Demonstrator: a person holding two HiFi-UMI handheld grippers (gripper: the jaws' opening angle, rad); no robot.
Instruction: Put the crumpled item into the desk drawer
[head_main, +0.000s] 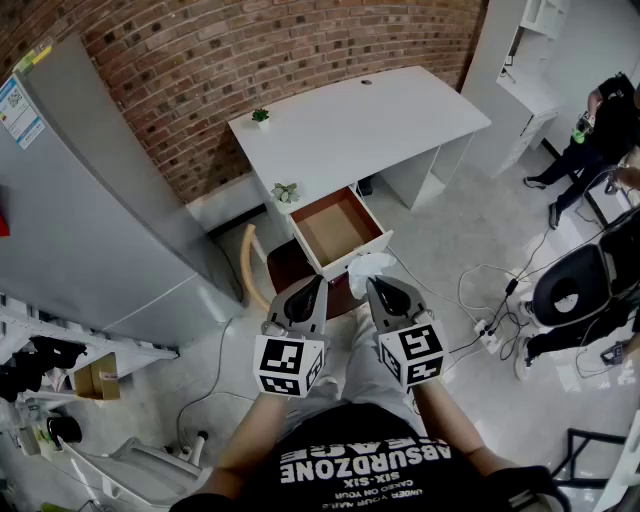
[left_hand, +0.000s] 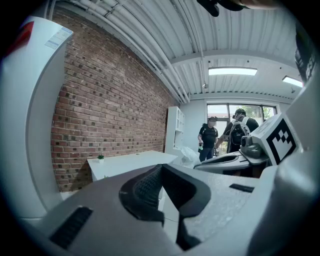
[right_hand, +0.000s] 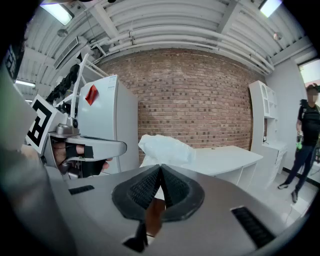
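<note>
The white desk (head_main: 360, 120) stands against the brick wall, its drawer (head_main: 352, 254) pulled out and showing a bare brown bottom. A crumpled white item (head_main: 368, 266) hangs just in front of the drawer's front panel. My right gripper (head_main: 373, 286) is shut on it. In the right gripper view the crumpled item (right_hand: 162, 148) bulges above the closed right gripper (right_hand: 160, 168), with the desk (right_hand: 225, 155) behind. Beside it my left gripper (head_main: 317, 283) is shut with nothing in it. The left gripper view shows the left gripper (left_hand: 161, 168), the desk (left_hand: 130, 162) and the crumpled item (left_hand: 190, 156).
A grey fridge (head_main: 90, 220) stands at the left. Small plants sit on the desk (head_main: 260, 116) and by the drawer (head_main: 285, 192). A wooden chair (head_main: 252, 270) is under the desk. Cables and a power strip (head_main: 490, 338) lie on the floor at the right, near an office chair (head_main: 580, 285) and people (head_main: 600, 125).
</note>
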